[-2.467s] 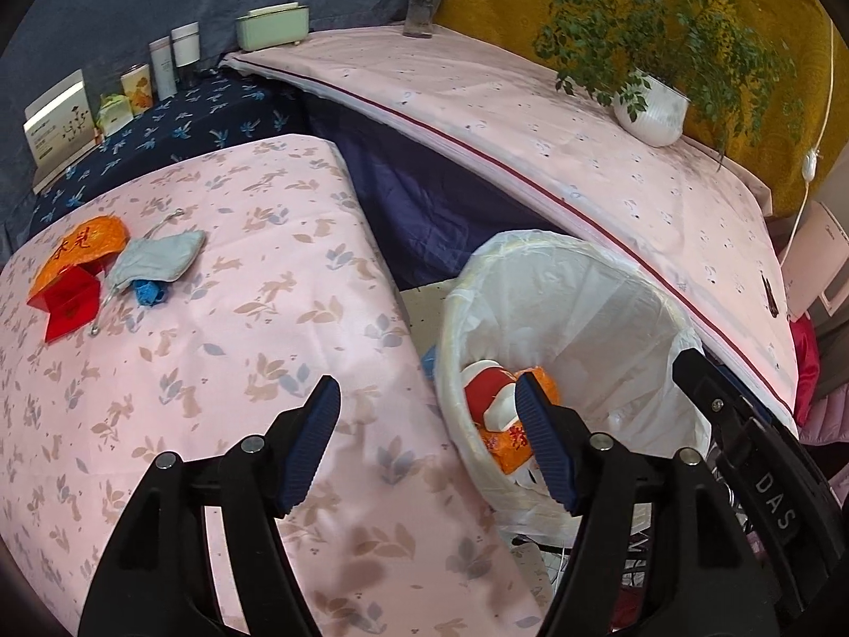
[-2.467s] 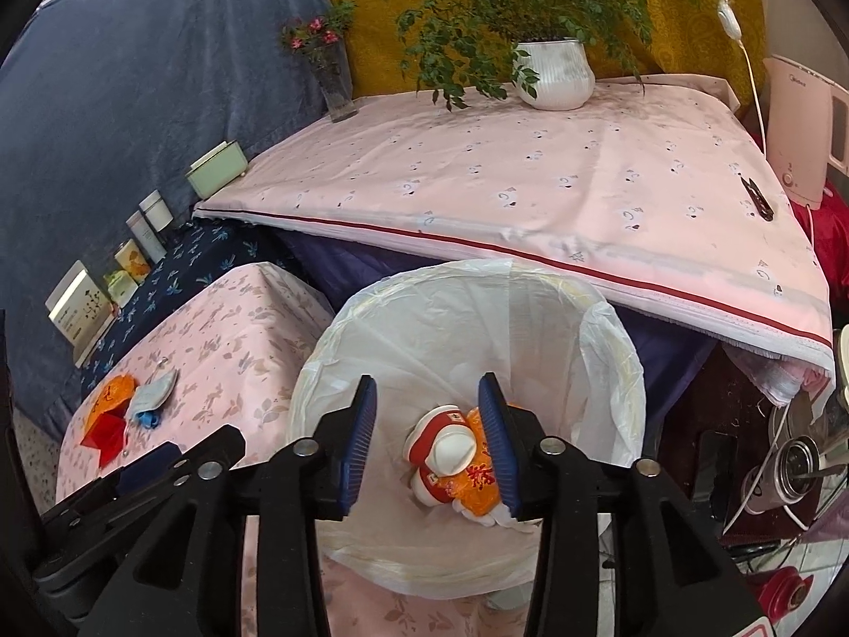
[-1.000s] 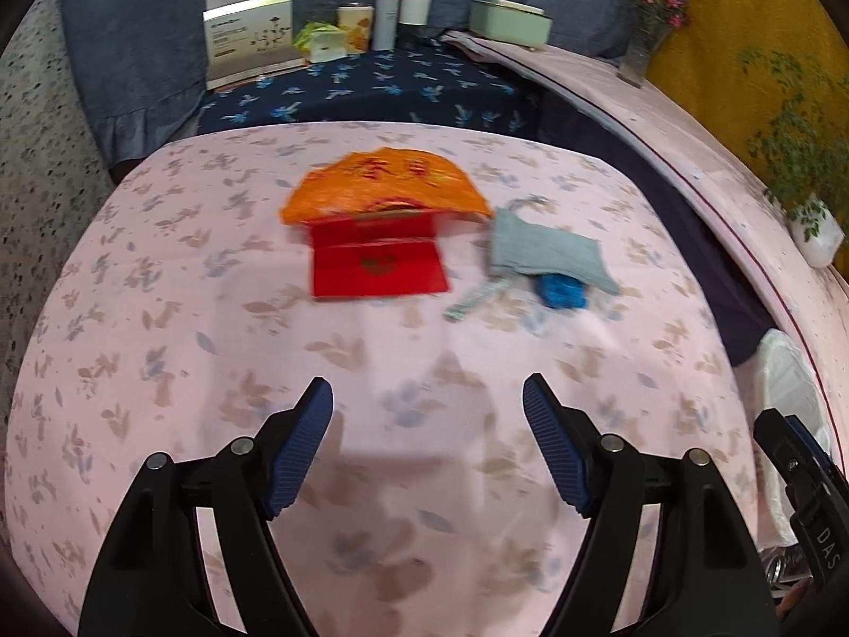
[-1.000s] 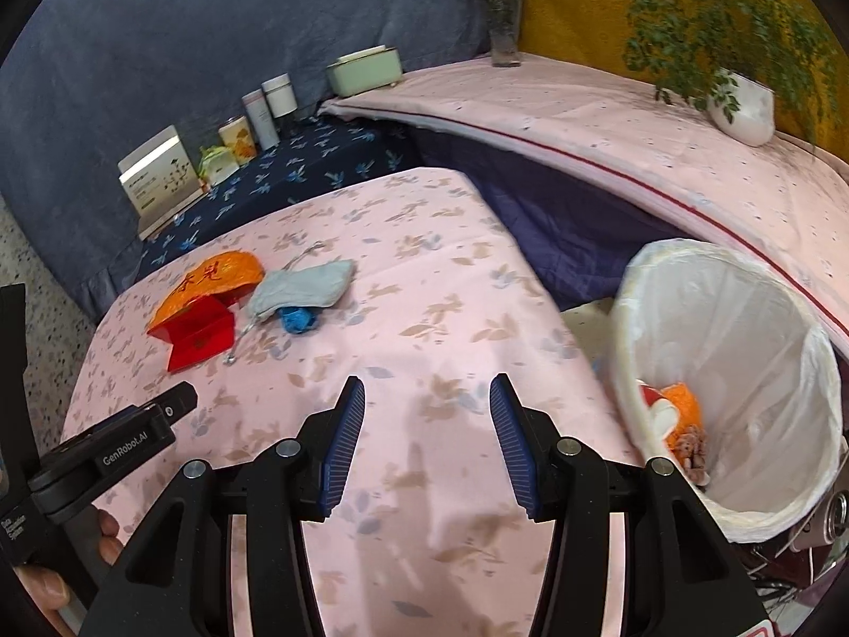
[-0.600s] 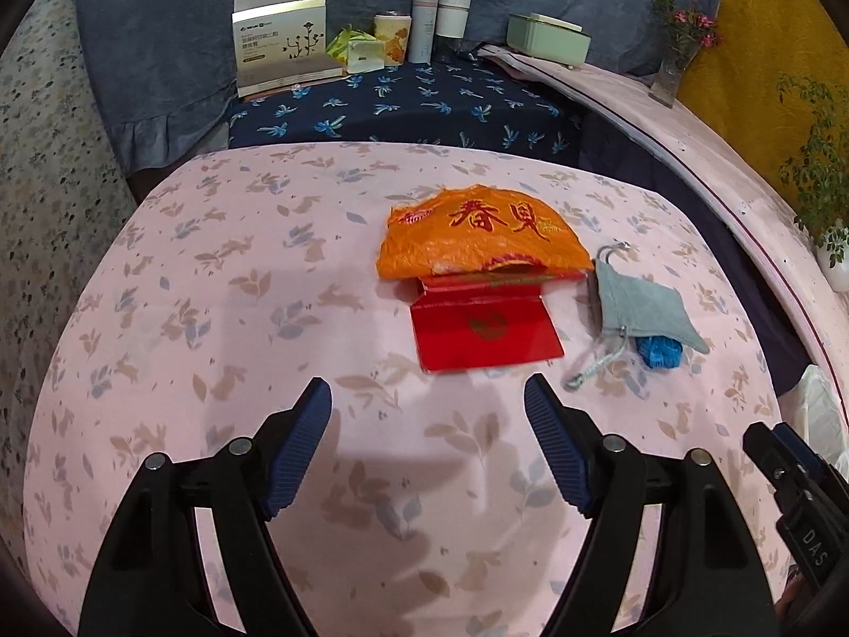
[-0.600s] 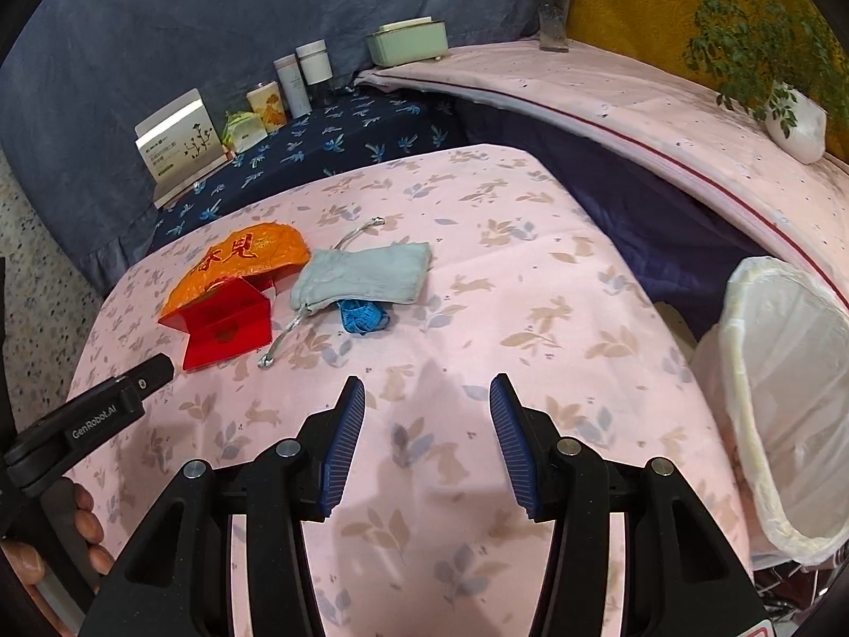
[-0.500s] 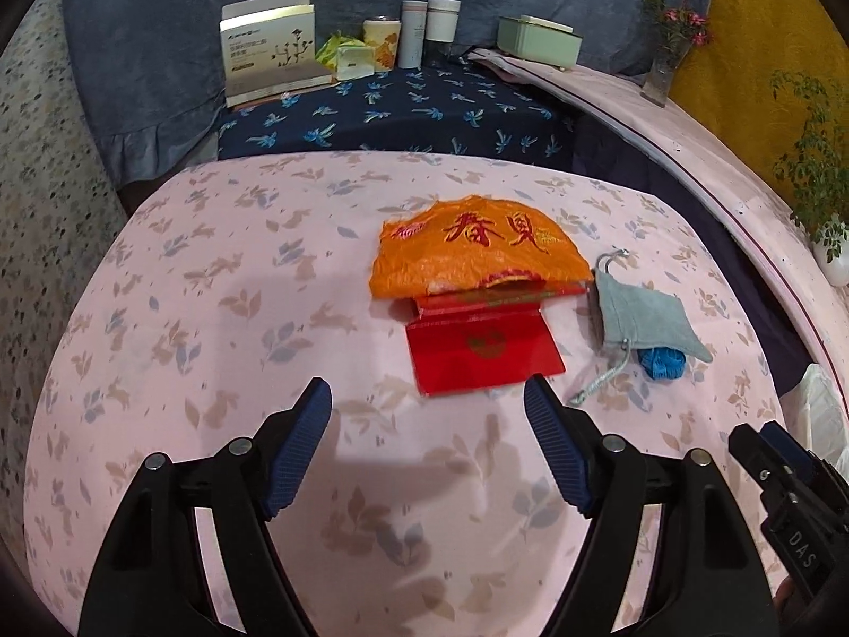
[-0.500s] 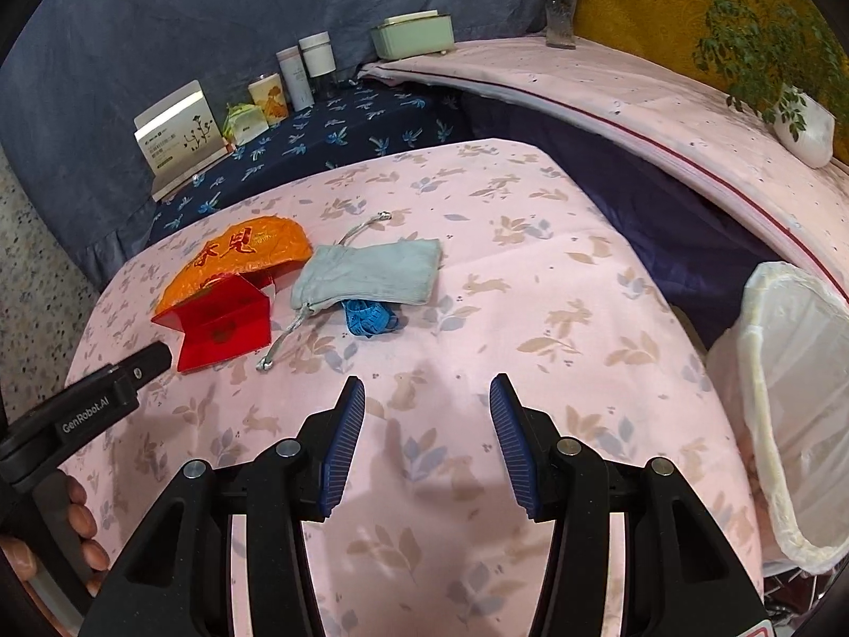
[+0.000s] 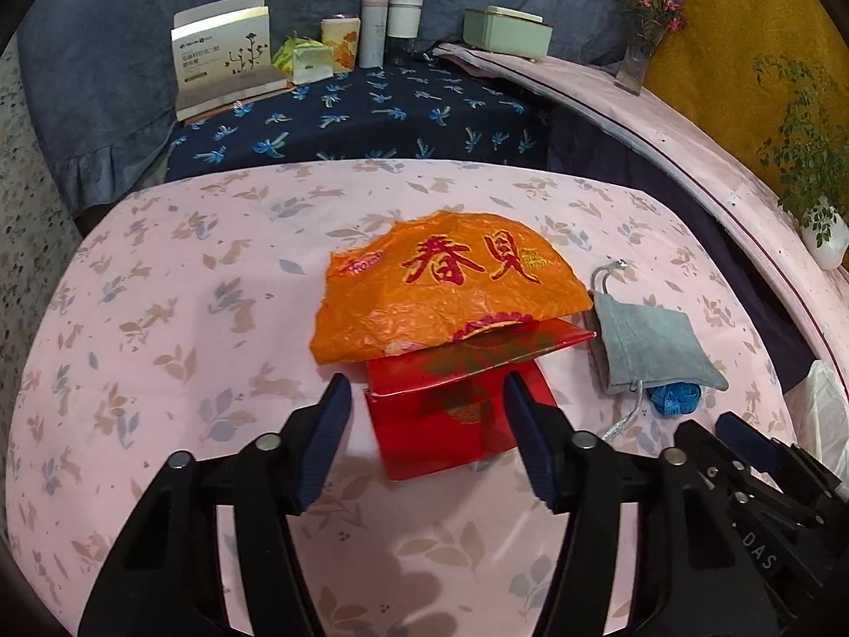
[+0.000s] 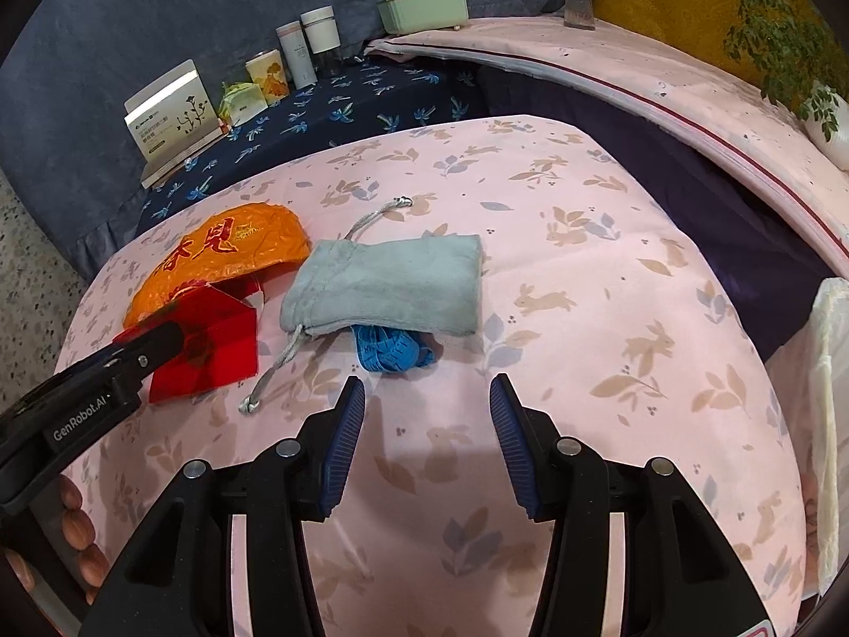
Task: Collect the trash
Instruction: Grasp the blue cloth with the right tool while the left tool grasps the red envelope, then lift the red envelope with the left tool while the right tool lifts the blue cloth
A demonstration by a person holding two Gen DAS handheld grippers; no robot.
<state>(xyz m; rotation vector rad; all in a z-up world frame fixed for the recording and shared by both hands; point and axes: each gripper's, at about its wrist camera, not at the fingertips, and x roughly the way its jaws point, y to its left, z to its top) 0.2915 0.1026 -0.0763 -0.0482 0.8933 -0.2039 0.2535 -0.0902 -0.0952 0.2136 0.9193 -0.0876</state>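
Currently left gripper (image 9: pixel 427 424) hangs over the flat red paper envelope (image 9: pixel 451 419) on the pink leaf-and-rabbit-print counter (image 9: pixel 159 318); jaws roughly half open and closing, the envelope lies in the gap between the blue pads, no contact visible. Crinkled orange plastic bag with red characters (image 9: pixel 445 292) lies on the far edge of the envelope, overlapping it. Right of both: grey-blue drawstring fabric pouch (image 9: pixel 647 347), touching the envelope's right corner, cord trailing toward the near side, and a small bunch of blue ribbon (image 9: pixel 676 398) tucked at the pouch's near edge. Right gripper (image 10: pixel 427 438) hovers over bare cloth just short of the blue ribbon; jaws about half open, nothing between them. In the right wrist view the left gripper's black body cuts across the lower left, covering part of the red envelope, with fingers of the person's hand (image 10: pixel 74 509) below it. White-lined trash bin (image 10: pixel 828 424) sits at the right edge, off the counter, well apart from the trash. Behind the counter, a lower surface in dark blue floral cloth (image 9: pixel 371 111) carries a white printed carton (image 9: pixel 223 58), a small green-yellow packet (image 9: pixel 302 56), a cream tin (image 9: pixel 339 42), two white cylinders (image 9: pixel 392 26); a pale green box (image 9: pixel 507 32) and a glass vase with pink flowers (image 9: pixel 637 53) stand on the adjoining pink-covered shelf. Potted green plant in a white pot (image 9: pixel 822 233) farther right. Nothing blocks the path to the envelope except the orange bag on top.
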